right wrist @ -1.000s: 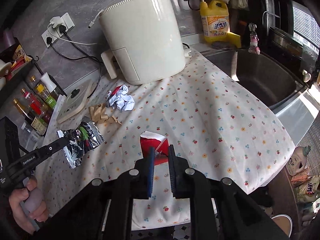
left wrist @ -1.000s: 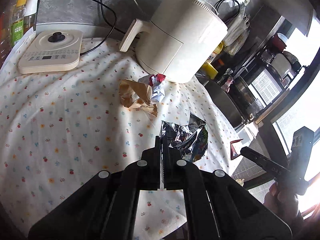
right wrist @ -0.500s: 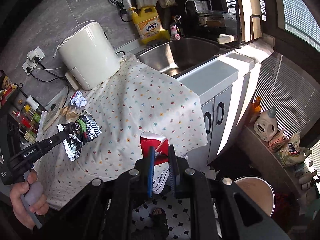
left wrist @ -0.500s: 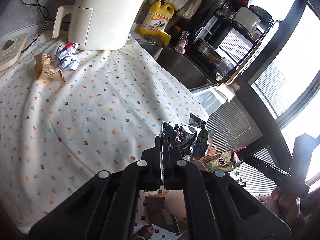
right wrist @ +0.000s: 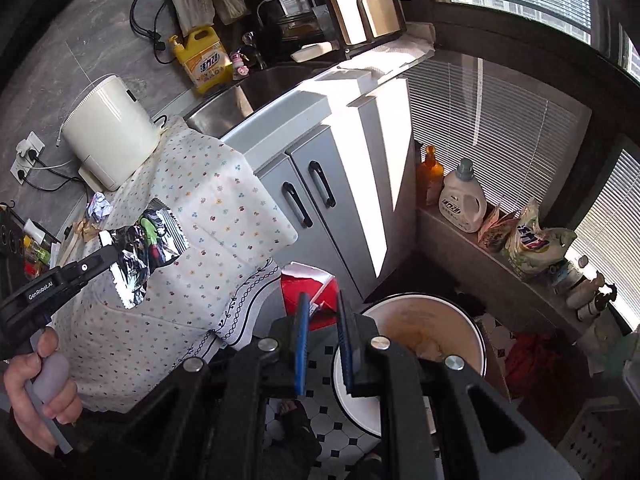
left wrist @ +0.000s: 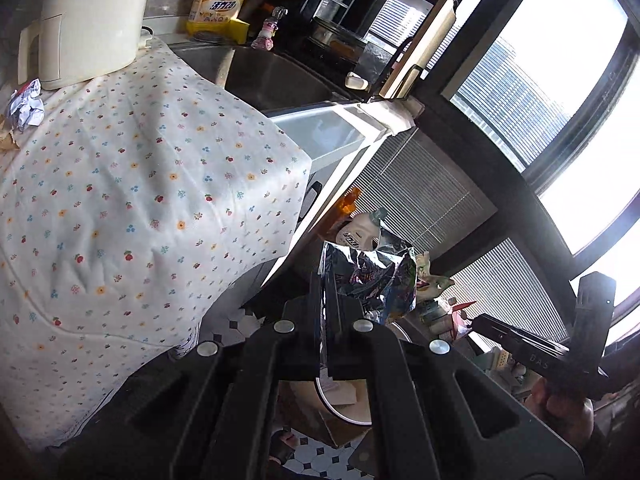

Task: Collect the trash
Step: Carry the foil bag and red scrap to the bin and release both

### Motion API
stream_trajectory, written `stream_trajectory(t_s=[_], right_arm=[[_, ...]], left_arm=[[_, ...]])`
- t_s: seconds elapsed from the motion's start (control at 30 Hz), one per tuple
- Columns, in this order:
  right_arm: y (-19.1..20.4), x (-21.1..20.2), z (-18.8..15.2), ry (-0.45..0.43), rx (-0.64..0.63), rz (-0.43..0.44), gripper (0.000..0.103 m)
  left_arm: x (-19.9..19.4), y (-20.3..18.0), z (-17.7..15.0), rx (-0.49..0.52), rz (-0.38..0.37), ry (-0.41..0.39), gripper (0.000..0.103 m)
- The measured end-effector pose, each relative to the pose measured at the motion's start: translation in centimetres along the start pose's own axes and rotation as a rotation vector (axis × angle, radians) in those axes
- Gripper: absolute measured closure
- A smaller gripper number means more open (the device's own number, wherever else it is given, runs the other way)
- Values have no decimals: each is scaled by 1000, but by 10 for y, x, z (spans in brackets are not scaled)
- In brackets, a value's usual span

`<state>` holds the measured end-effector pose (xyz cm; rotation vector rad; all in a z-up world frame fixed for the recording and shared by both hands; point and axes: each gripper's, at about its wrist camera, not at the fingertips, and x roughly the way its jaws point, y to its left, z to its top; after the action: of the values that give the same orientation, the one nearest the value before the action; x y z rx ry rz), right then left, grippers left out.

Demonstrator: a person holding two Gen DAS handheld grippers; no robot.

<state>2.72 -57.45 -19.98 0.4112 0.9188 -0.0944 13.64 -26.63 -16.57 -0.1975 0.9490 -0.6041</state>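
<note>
foil wrapper clamped in left hand-held gripper.

Bin partly behind right tool, brown paper cut off

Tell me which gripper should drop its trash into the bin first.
Right. The right gripper, shut on the red wrapper, sits beside the rim of the white bin on the floor. The left gripper, shut on the foil bag, is farther off, in front of the tablecloth.
</note>
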Motion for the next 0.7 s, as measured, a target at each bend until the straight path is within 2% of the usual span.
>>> stream_trajectory(t_s=[0.1,0.13,0.17,0.2,0.7], right_arm=[[-25,1,-12,20,49,-25,86],[-33,1,-16,27,66,-30,73],[-41,0,-19,24,82,-32,56],[-47,-3,-23,10,92,-39,52],[-119,-35,-59,5,218,-129,51]], left_arm=[[13,-17,-6,28,-9,30,100],[17,-23,-8,37,-11,39,100],[21,-28,-11,45,-14,50,100],[26,-33,-13,54,-18,61,100],[107,-99,-62,144,-111,244,100]])
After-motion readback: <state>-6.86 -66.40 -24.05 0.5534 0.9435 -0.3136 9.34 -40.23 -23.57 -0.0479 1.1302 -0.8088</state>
